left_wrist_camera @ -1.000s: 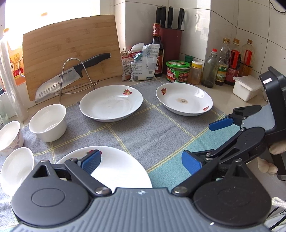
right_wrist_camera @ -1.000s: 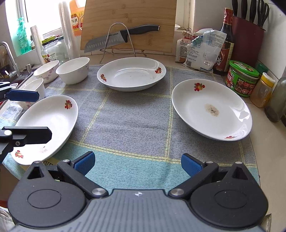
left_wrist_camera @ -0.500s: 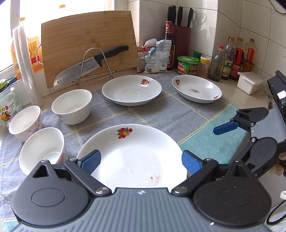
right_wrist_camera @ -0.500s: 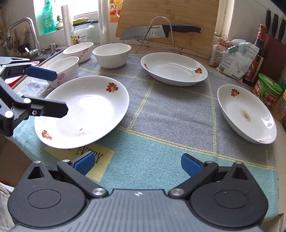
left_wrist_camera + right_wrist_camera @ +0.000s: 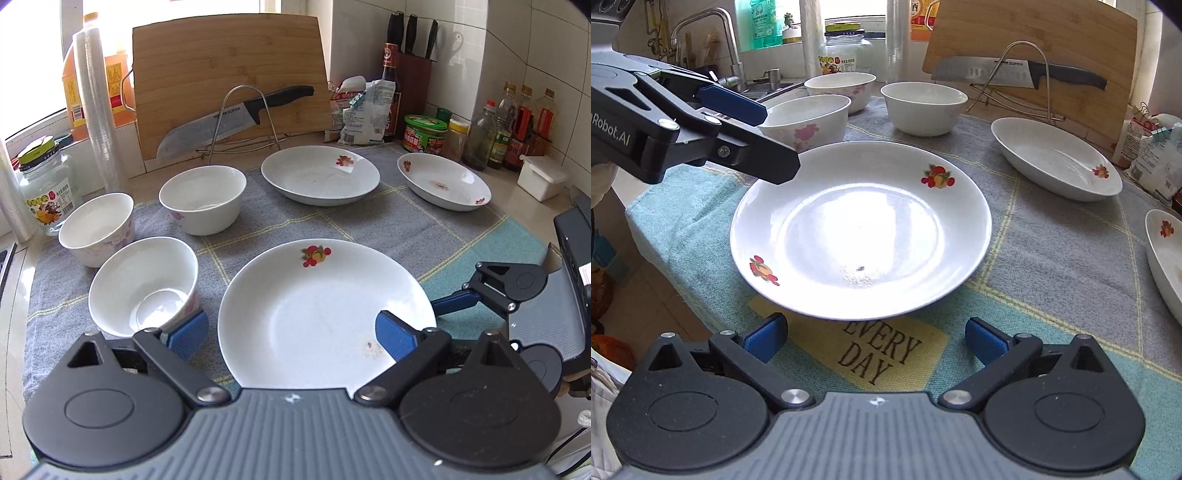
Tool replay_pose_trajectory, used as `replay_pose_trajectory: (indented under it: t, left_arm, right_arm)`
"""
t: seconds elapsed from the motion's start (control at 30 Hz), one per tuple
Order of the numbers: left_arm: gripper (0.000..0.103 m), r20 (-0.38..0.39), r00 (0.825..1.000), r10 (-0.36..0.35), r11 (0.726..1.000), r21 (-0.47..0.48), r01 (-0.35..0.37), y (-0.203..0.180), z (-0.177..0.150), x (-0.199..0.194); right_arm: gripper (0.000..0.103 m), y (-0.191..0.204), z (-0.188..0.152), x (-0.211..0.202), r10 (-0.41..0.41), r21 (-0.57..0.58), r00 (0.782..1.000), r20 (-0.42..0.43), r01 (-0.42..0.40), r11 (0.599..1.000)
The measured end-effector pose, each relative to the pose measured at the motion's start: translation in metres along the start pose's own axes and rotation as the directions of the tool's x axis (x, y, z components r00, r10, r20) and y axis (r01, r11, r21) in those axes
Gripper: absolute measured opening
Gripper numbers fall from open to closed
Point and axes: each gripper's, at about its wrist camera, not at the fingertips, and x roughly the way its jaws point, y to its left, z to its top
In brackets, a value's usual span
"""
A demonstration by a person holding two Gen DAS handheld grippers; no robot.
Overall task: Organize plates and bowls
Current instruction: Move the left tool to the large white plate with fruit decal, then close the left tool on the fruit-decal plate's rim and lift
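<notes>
Plates and bowls sit apart on the table's mat [image 5: 332,229]; nothing is stacked. Over the last second I've brought both grippers to the near plate [image 5: 860,229]. My left gripper [image 5: 291,334] and right gripper [image 5: 875,338] are both wide and empty, so I judge this plate gets picked first.

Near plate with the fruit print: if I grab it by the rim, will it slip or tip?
The near plate looks like glossy glazed ceramic, so probably stiff, fragile and slick. Its wide sloped rim and a one-sided grip likely make it droop. On the cloth it should slide rather than roll.
</notes>
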Motion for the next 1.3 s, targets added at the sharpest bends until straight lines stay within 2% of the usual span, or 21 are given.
replay_pose_trajectory:
  t: [0.23, 0.37, 0.47, 0.67, 0.8, 0.97, 1.03, 1.2, 1.3]
  left_arm:
    - [0.096, -0.02, 0.999, -0.03, 1.0, -0.005, 0.03, 0.009, 0.006, 0.006]
    - [0.096, -0.052, 0.995, -0.085, 0.996, 0.004, 0.086, 0.013, 0.019, 0.017]
    - [0.096, -0.089, 0.986, -0.144, 0.989, 0.008, 0.145, 0.018, 0.031, 0.03]
    - [0.096, -0.198, 0.958, -0.207, 0.975, 0.039, 0.219, 0.023, 0.057, 0.066]
    - [0.093, -0.264, 0.942, -0.205, 0.968, 0.088, 0.235, 0.024, 0.069, 0.092]
    - [0.087, -0.387, 0.895, -0.224, 0.952, 0.111, 0.286, 0.026, 0.076, 0.121]
    - [0.083, -0.415, 0.884, -0.215, 0.949, 0.124, 0.289, 0.026, 0.078, 0.127]
    - [0.083, -0.48, 0.848, -0.226, 0.929, 0.154, 0.336, 0.024, 0.083, 0.138]
    - [0.08, -0.498, 0.838, -0.225, 0.922, 0.17, 0.348, 0.022, 0.083, 0.141]
  right_arm:
    - [0.103, 0.013, 0.004, 0.008, 0.0, -0.058, 1.0, 0.001, 0.0, 0.998]
    - [0.103, 0.011, 0.0, 0.007, 0.004, -0.06, 1.0, 0.025, -0.003, 0.998]
    - [0.103, 0.011, -0.003, 0.007, 0.0, -0.051, 0.999, 0.049, 0.003, 0.999]
    - [0.103, 0.01, -0.009, 0.005, 0.001, -0.049, 0.996, 0.093, 0.004, 0.999]
    - [0.103, 0.009, -0.013, 0.004, 0.004, -0.048, 0.993, 0.121, 0.002, 0.999]
    - [0.103, 0.009, -0.015, 0.003, 0.001, -0.047, 0.99, 0.141, 0.005, 0.999]
    - [0.103, 0.01, -0.014, 0.003, 0.001, -0.049, 0.99, 0.139, 0.006, 0.999]
    - [0.103, 0.01, -0.014, 0.004, -0.004, -0.047, 0.99, 0.141, 0.01, 0.999]
    - [0.103, 0.011, -0.016, 0.004, -0.012, -0.041, 0.988, 0.153, 0.018, 0.999]
